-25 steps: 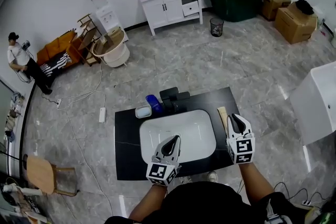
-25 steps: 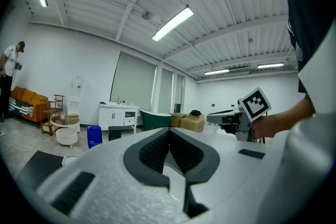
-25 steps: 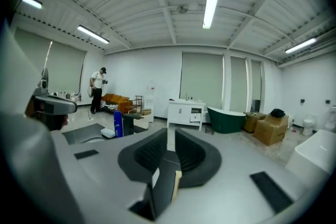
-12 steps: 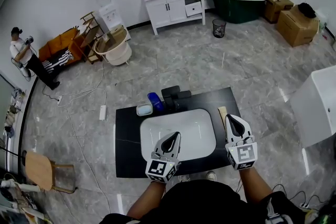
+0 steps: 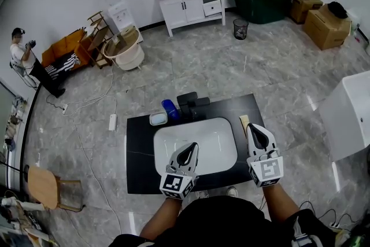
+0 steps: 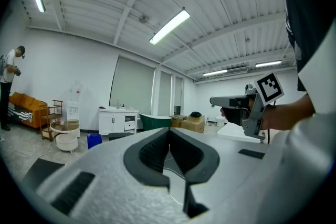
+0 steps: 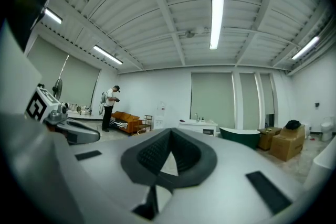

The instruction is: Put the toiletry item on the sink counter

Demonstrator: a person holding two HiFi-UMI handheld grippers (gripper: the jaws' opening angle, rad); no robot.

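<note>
A black sink counter holds a white basin. A small tan flat toiletry item lies on the counter to the right of the basin. My right gripper hovers just behind it at the near right, jaws shut and empty; its own view shows the right gripper with tips together. My left gripper hangs over the basin's near edge, and the left gripper is shut with nothing in it. A blue cup and a pale soap dish stand at the counter's far side.
Black faucet fittings sit behind the basin. Further off stand a white vanity, a dark green bathtub, cardboard boxes, a white tub at the right, and a wooden chair. A person stands far left.
Both grippers have drawn back a little toward the counter's near edge. The tan item lies in the same spot on the counter.
</note>
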